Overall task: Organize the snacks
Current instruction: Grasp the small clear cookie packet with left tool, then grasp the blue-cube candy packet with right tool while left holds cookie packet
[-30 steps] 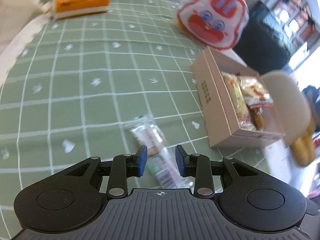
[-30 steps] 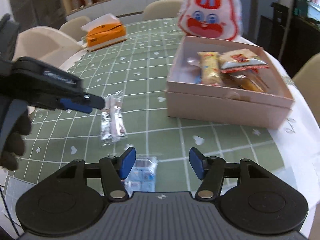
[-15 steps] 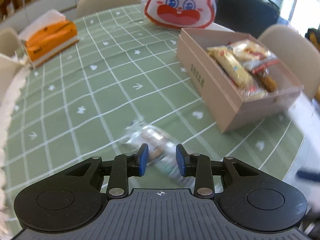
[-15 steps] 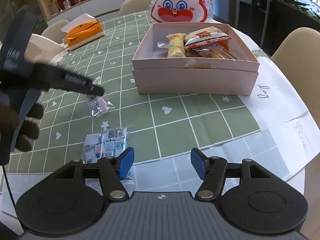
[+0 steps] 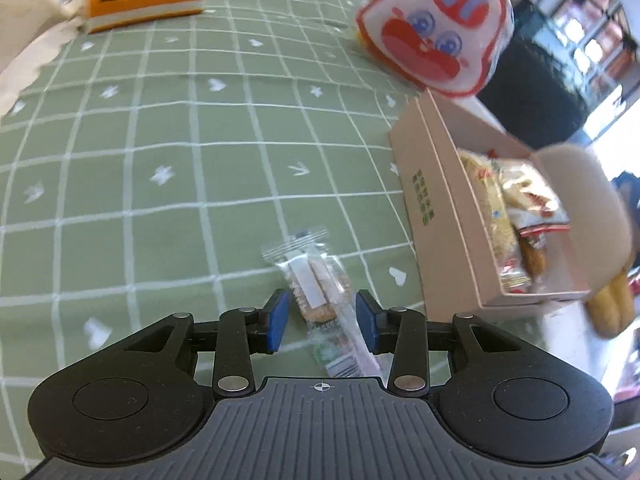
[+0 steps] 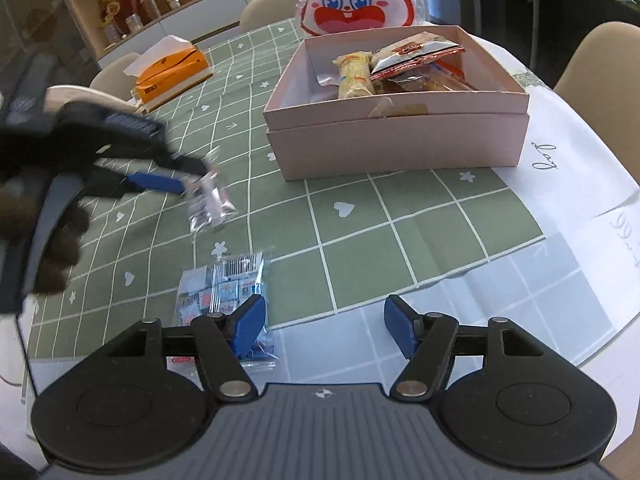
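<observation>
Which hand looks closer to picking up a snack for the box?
Left. The left gripper already straddles the clear-wrapped biscuit, jaws open. The right gripper has the blue packet off to one side.

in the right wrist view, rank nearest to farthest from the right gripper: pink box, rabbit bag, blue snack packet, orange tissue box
1. blue snack packet, at the left jaw
2. pink box, ahead, slightly right
3. orange tissue box and rabbit bag, both far back, left and centre: too close to call

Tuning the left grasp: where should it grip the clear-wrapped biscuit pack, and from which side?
Across the narrow width at mid-length, coming down from above. The clear-wrapped biscuit pack lies flat on the tablecloth, long axis running away from the left gripper, whose jaws, just opening, already straddle its near half. Avoid the crimped end seals.
</observation>
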Motion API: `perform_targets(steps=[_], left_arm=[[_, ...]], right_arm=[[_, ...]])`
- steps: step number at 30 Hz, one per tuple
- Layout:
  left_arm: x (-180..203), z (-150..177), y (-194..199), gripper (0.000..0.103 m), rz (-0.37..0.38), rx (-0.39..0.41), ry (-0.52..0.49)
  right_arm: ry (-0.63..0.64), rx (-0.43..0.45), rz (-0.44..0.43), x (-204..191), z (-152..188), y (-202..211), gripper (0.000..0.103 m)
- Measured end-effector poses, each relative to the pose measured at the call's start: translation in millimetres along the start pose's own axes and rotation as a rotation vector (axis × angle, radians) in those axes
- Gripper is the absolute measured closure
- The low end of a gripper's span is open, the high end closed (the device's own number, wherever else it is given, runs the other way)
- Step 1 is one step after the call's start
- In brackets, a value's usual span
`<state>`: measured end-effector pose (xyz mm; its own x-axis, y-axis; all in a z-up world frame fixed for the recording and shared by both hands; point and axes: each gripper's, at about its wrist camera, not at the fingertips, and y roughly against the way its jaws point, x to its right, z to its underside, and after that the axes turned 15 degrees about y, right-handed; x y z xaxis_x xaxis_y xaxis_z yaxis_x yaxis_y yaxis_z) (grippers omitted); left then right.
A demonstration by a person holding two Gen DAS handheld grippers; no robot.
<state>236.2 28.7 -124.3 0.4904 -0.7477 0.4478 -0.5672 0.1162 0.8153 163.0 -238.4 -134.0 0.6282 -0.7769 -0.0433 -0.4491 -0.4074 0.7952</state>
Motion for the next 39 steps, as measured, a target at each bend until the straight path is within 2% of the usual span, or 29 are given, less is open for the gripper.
perform_targets(steps=[5,7,9,14,18,22,26,30,34,39], left_arm=[[39,15,-16,0.057,-0.082,0.074,-0.239],[43,23,-15,0.056,-0.096,0.098,-0.299],[43,26,-14,0.055,-0.099,0.095,-0.318],[30,30,-1,0.058,-0.093,0.058,-0.322],[9,38,16,0.059,-0.098,0.035,-0.311],[-15,51,36,0.059,-0.075,0.007,-0.280],[-33,62,50,0.059,-0.081,0.000,-0.279],[-47,67,60,0.059,-0.084,0.000,-0.270],[-55,69,65,0.059,-0.061,0.014,-0.249],[-61,68,66,0.059,-0.029,0.017,-0.225]], right_arm=[[0.041,0.023,-0.009,-1,6,2,0.030],[0.054,0.030,-0.022,-1,7,1,0.024],[0.073,0.035,-0.024,-3,7,0,0.019],[0.092,0.028,-0.013,-11,5,-4,0.010],[0.058,-0.021,-0.060,-6,-5,-10,0.000],[0.042,-0.091,-0.101,-1,-19,-15,0.001],[0.013,-0.107,-0.119,-8,-23,-15,0.005],[0.131,-0.142,-0.056,-41,-27,-25,0.005],[0.225,-0.171,-0.074,-73,-31,-31,0.005],[0.278,-0.196,-0.022,-92,-36,-37,0.006]])
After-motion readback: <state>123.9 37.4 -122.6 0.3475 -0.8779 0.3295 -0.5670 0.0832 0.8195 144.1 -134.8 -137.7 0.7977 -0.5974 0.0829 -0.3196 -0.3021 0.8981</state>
